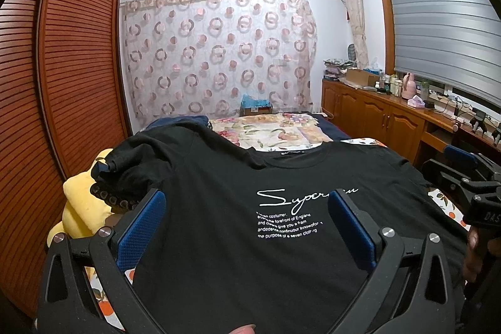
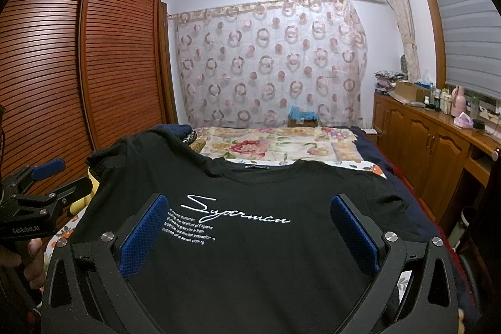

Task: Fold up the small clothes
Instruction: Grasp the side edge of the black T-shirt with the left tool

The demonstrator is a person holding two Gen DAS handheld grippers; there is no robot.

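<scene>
A black T-shirt with white "Superman" script lies front up, spread on the bed; it also shows in the right wrist view. Its left sleeve is bunched over a yellow plush. My left gripper is open and empty, hovering over the shirt's lower chest. My right gripper is open and empty over the same area, further right. Each gripper shows in the other's view: the right gripper at the right edge, the left gripper at the left edge.
A yellow plush lies at the bed's left side under the sleeve. A floral quilt covers the far bed. A slatted wooden wardrobe stands left; a cluttered wooden cabinet runs along the right.
</scene>
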